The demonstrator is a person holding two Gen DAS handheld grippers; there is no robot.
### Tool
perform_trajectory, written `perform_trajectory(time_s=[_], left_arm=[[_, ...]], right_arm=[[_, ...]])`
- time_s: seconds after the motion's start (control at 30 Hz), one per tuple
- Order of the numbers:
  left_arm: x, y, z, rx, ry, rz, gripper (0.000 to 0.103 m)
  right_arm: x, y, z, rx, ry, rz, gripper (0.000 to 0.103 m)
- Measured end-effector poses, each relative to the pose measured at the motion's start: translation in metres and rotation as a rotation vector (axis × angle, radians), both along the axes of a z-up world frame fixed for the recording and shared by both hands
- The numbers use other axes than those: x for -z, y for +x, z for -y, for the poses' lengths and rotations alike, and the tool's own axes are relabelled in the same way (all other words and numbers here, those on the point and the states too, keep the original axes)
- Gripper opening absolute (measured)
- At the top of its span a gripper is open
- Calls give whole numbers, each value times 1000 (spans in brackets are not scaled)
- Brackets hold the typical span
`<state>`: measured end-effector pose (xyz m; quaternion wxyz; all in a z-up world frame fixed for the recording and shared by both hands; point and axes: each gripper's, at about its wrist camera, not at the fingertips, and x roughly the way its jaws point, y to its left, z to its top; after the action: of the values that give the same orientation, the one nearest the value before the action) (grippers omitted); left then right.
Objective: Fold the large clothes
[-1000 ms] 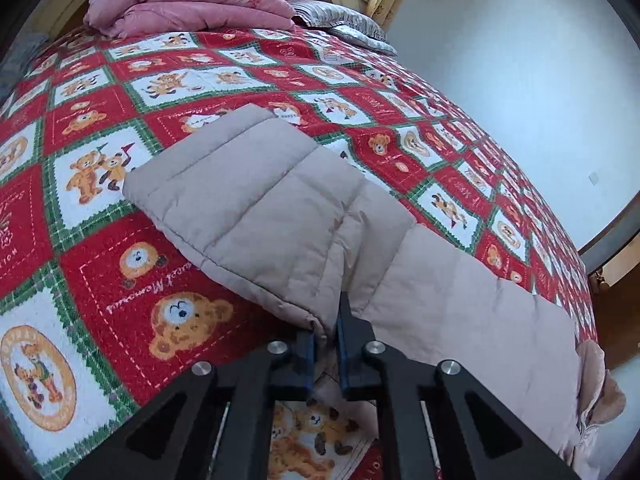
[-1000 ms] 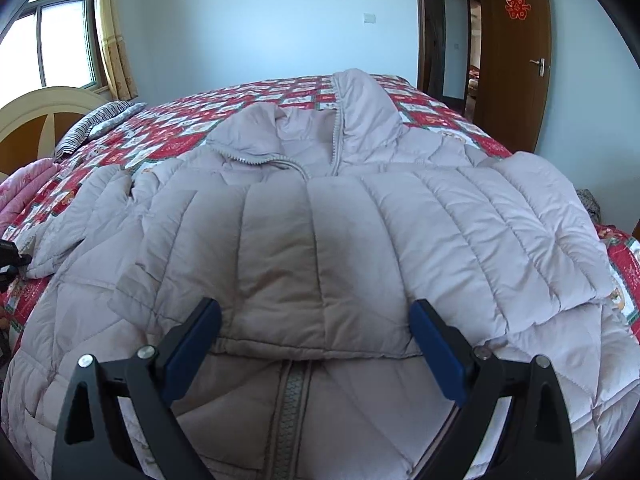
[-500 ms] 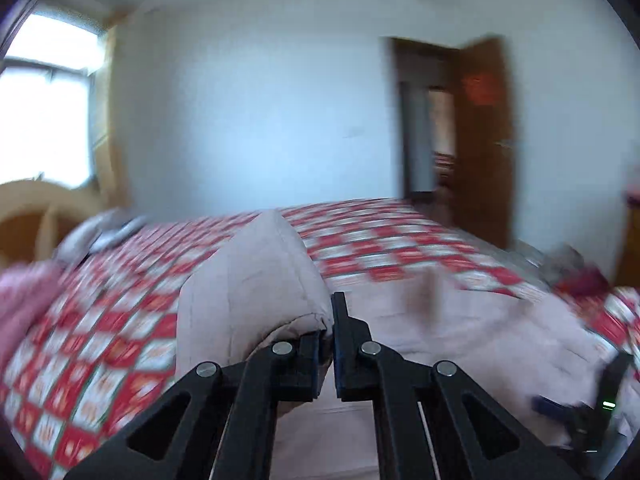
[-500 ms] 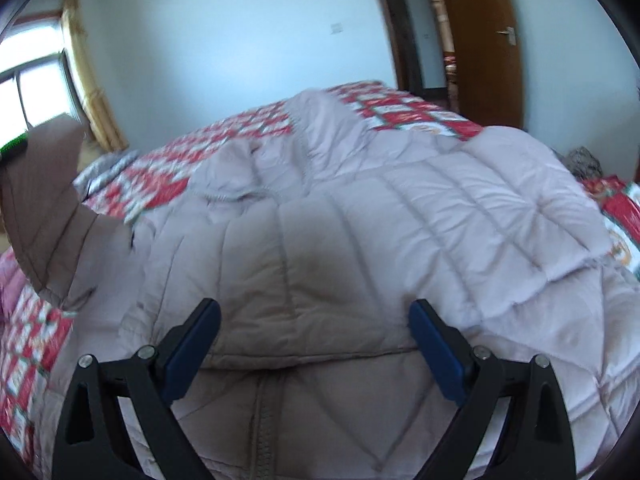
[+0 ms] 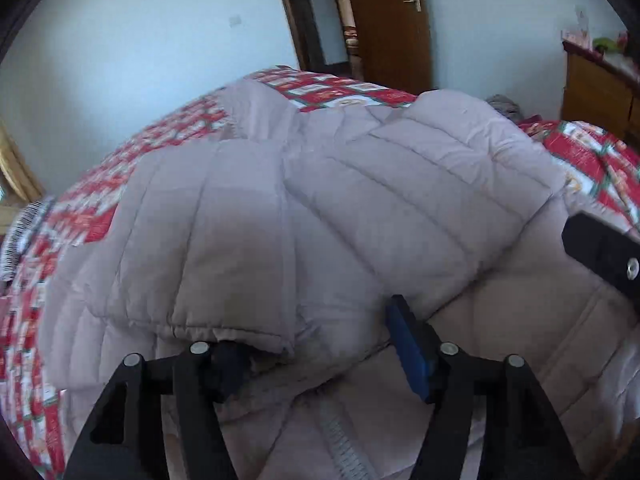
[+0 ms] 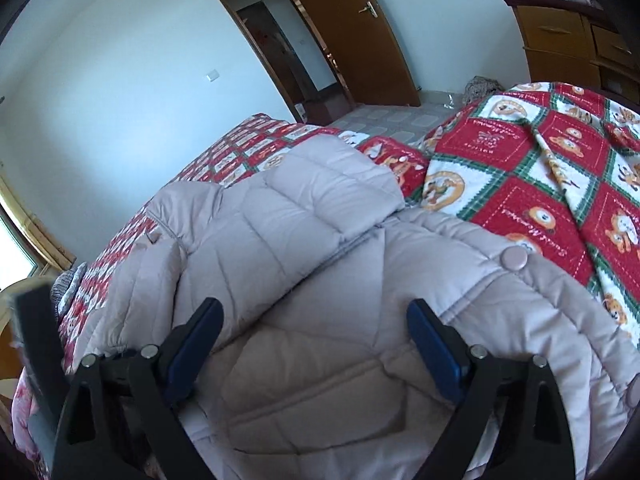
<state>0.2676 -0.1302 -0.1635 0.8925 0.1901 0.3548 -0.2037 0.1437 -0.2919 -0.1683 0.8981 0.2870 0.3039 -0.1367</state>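
Note:
A large beige quilted puffer jacket lies spread on the bed, both sleeves folded across its front; it also fills the right wrist view. My left gripper is open just above the jacket; the cuff of the folded left sleeve lies loose over its left finger. My right gripper is open and empty over the jacket's lower front, near a snap button. The jacket's zipper runs below the left gripper. Part of the right gripper shows at the right edge of the left wrist view.
The bed has a red, green and white teddy-bear quilt. A wooden door stands open beyond the bed. A wooden dresser is at the right. Striped pillows lie at the left.
My left gripper carried the left sleeve up and across onto the jacket's front, then opened and let it go. My right gripper stayed open and shifted toward the jacket's right side.

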Motion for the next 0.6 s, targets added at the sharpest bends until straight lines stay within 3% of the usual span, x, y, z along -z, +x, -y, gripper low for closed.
perform_trajectory(time_s=[0.2, 0.3, 0.4, 0.5, 0.6], left_arm=[[-31, -44, -59, -36, -87, -11, 79], [-44, -71, -112, -82, -236, 22, 88], [-45, -69, -172, -296, -330, 50, 90], [-24, -47, -220, -575, -305, 31, 90], [0, -37, -245, -703, -277, -2, 90]], right_arm=[[-11, 0, 9, -33, 27, 28, 95], [-38, 5, -2, -105, -22, 83, 95], [-65, 27, -41, -281, -89, 119, 97], [-80, 56, -101, -482, -187, 127, 103], [-74, 86, -155, -604, -292, 62, 103]])
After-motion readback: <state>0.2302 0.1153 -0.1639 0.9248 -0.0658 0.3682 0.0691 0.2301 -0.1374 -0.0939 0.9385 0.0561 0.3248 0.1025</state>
